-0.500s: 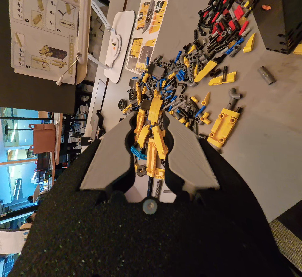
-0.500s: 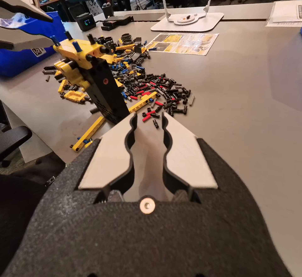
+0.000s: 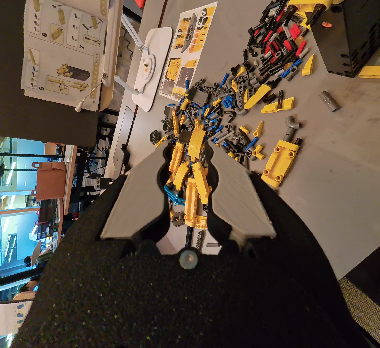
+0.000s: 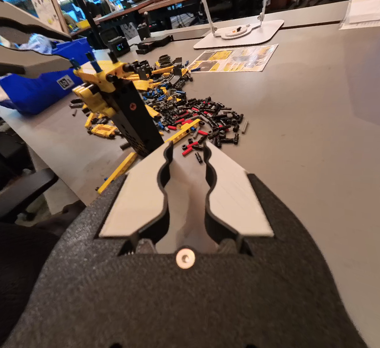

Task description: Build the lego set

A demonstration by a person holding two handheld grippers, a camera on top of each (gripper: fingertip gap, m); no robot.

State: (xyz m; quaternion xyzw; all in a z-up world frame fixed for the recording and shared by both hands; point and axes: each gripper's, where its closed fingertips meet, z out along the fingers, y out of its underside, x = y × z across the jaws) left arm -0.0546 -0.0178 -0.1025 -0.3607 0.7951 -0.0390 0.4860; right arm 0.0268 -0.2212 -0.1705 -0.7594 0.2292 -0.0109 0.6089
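Over the brick pile [image 3: 226, 99], the left gripper [image 3: 188, 145] hangs with jaws apart, holding nothing, much as it did a moment ago. Right of the pile, the right gripper [image 4: 187, 146] has crept closer to the black tower [image 4: 133, 118], jaws apart, also empty.

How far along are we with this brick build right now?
Built: one yellow-and-black assembly stands upright on the table. In hand: nothing. The left gripper and right gripper are both open and empty, the left over loose yellow panels. Left: a big pile of loose pins and connectors lies unassembled, with the sticker sheet flat beyond it.
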